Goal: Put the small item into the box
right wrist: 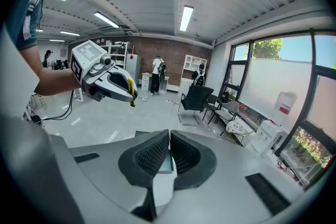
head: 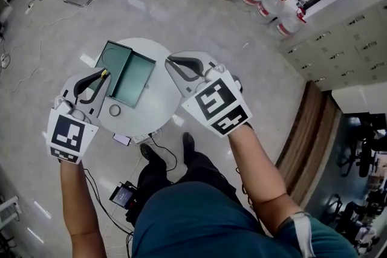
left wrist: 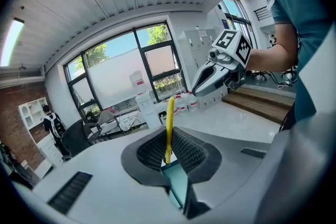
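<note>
A thin yellow item is pinched upright between the jaws of the left claw, and its upper end is seen sticking out above the ribbed pads. In the head view, the left claw is held at the left rim of the open teal box, with the yellow item seen as a small tip at the jaw ends. The box is set on a round white surface, and a small ring is seen lying on that surface just beside the box's near corner. The right claw is held at the box's right side. Its jaws are pressed together with nothing between them, as is shown in the right gripper view, where part of the box is seen beyond them.
</note>
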Demonstrator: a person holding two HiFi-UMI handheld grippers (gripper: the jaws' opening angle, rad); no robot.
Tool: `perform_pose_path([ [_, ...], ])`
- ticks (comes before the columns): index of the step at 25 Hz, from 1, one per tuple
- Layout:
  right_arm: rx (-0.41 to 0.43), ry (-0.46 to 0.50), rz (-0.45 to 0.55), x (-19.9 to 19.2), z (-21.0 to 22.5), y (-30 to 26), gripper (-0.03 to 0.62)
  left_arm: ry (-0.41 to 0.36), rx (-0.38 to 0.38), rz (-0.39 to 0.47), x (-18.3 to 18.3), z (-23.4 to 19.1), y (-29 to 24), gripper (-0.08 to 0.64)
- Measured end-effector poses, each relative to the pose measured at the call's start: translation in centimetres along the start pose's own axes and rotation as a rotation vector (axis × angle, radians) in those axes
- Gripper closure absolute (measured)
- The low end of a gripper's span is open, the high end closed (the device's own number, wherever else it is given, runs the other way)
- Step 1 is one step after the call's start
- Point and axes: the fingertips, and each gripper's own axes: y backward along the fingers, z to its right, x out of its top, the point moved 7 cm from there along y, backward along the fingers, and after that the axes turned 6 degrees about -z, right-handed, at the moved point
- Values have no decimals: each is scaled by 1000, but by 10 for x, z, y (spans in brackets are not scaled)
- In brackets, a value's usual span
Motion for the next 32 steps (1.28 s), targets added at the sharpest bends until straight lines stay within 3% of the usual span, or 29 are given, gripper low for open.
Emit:
perform_pose_path([
  [13, 32, -30, -52, -46, 21, -52, 552, 61, -55, -56, -46, 5, -72, 514],
  [32, 62, -50, -118, -93, 8, -83, 552, 154, -99, -109, -107, 28, -111, 514],
])
